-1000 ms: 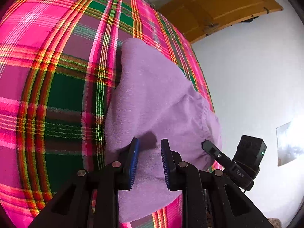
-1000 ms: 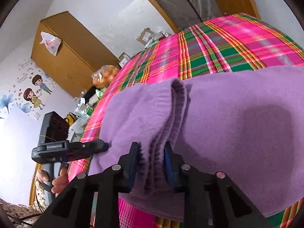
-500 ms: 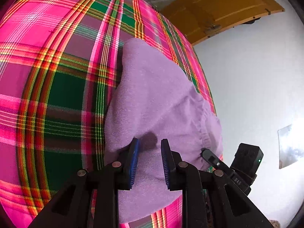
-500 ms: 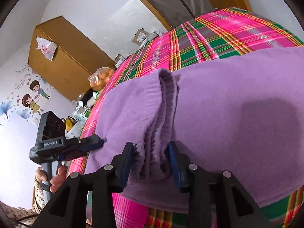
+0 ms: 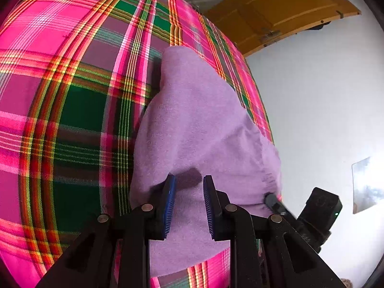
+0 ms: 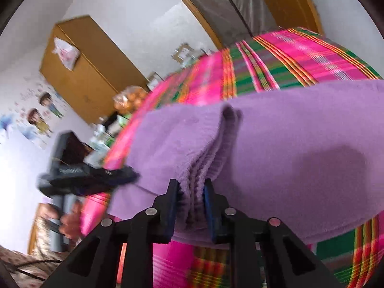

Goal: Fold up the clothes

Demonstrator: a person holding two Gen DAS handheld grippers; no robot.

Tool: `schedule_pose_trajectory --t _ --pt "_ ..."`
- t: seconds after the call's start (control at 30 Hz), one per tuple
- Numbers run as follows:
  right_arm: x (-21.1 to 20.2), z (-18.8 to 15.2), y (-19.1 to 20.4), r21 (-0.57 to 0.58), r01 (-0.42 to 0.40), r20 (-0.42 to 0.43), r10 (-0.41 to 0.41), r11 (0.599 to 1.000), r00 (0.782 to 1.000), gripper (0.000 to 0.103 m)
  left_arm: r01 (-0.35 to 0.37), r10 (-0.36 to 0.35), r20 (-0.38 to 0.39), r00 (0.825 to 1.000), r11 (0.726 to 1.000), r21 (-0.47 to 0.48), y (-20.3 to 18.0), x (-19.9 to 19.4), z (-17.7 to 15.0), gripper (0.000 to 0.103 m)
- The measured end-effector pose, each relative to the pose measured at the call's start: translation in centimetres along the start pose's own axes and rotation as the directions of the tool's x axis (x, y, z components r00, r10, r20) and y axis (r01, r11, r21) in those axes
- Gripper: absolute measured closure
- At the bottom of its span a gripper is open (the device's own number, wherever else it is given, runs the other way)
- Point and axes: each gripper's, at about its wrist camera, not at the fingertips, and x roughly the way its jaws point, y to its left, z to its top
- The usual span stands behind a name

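Your right tongs [image 6: 190, 193] are pinching a bunched ridge of the fuzzy lilac fleece garment [image 6: 288, 148], which lies on the pink-and-green plaid bedspread [image 6: 300, 55]. Your left tongs [image 5: 188, 192] sit spread over the fleece's flat near edge, gripping nothing. A yellow wooden cabinet [image 6: 88, 72] shows around 10 o'clock.

Your black two-finger left gripper [image 5: 187, 206] and its twin right gripper [image 6: 191, 210] have ribbed blue pads [image 5: 168, 207] and silver round screws [image 5: 147, 207]
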Motion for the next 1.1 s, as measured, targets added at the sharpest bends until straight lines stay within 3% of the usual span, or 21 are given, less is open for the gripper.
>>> schedule_pose_trajectory --t 0.3,0.47,0.67,0.83,1.0,1.1 --pt "-0.2 2.4 -0.4 -0.011 0.023 0.04 -0.023 1.0 0.999 0.076 -0.04 0.04 0.001 0.999 0.999 0.012 -0.5 -0.4 -0.5 0.079" --pt "1.3 5.6 -0.7 -0.003 0.098 0.078 -0.097 0.995 0.992 0.074 -0.047 0.047 0.005 0.999 0.999 0.014 -0.7 -0.5 -0.1 0.079" --pt "4.3 7.1 -0.8 -0.022 0.088 0.01 -0.088 0.996 0.996 0.071 -0.03 0.028 0.051 0.998 0.999 0.026 -1.5 -0.6 2.1 0.079" --pt "5.6 7.8 -1.6 0.005 0.08 -0.017 -0.079 0.997 0.997 0.059 -0.053 0.05 0.074 0.996 0.998 0.04 -1.8 0.0 4.2 0.079" --pt "6.7 8.5 -1.8 0.028 0.067 -0.033 -0.066 0.997 0.997 0.058 -0.03 0.026 0.102 0.994 0.999 0.039 -1.7 0.4 6.0 0.079" --pt "6.9 8.6 -2.1 0.029 0.055 -0.033 -0.054 0.998 0.998 0.07 -0.04 0.04 0.094 0.995 0.999 -0.001 -0.7 1.3 7.1 0.079"
